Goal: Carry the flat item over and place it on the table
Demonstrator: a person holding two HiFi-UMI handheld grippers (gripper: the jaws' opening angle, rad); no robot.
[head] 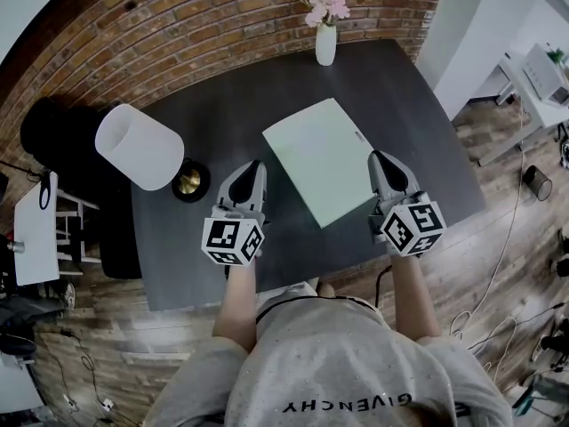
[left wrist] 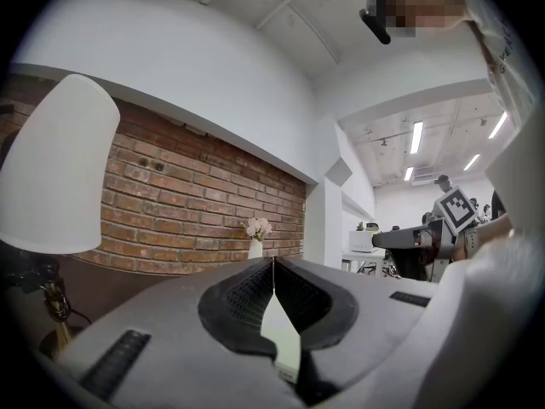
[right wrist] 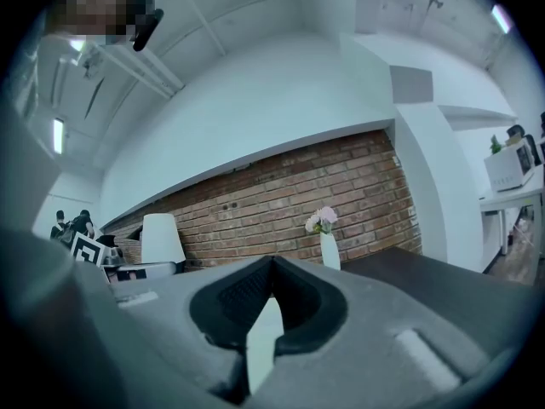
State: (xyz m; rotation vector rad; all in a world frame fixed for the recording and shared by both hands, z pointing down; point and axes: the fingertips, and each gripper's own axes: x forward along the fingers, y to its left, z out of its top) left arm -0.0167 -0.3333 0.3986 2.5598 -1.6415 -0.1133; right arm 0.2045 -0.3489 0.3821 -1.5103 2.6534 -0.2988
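The flat item [head: 322,160] lies on the dark table [head: 222,114], turned at a slant between my two grippers. It is a thin, pale, smooth rectangle with sharp corners. There is a small dark mark near its right edge that I cannot read. In the head view its lower right edge runs behind my right gripper [head: 384,160], so I cannot tell whether the two touch there. I also cannot judge whether the sheet rests fully flat or sits slightly lifted.

My left gripper [head: 252,169] is just beside the item's left edge. Both grippers have their jaws closed tip to tip, and neither has hold of anything. In each gripper view the ribbed black pads meet in a thin line. Behind that line a pale wedge shows in the gap, and I cannot tell whether it is the item seen through the gap or part of the gripper. The gripper bodies are matte grey, and each carries a cube with black-and-white square markers.

The table top is matte, dark and rounded at the corners. My arms and shirt cut off part of its near edge. At the far edge stands a slim white vase [head: 326,43] with pink flowers [head: 325,7]. To the left, a smooth white lamp shade [head: 139,146] hides its own stem, and only a round brassy base [head: 189,181] shows. Behind is a rough red brick wall [head: 222,16].
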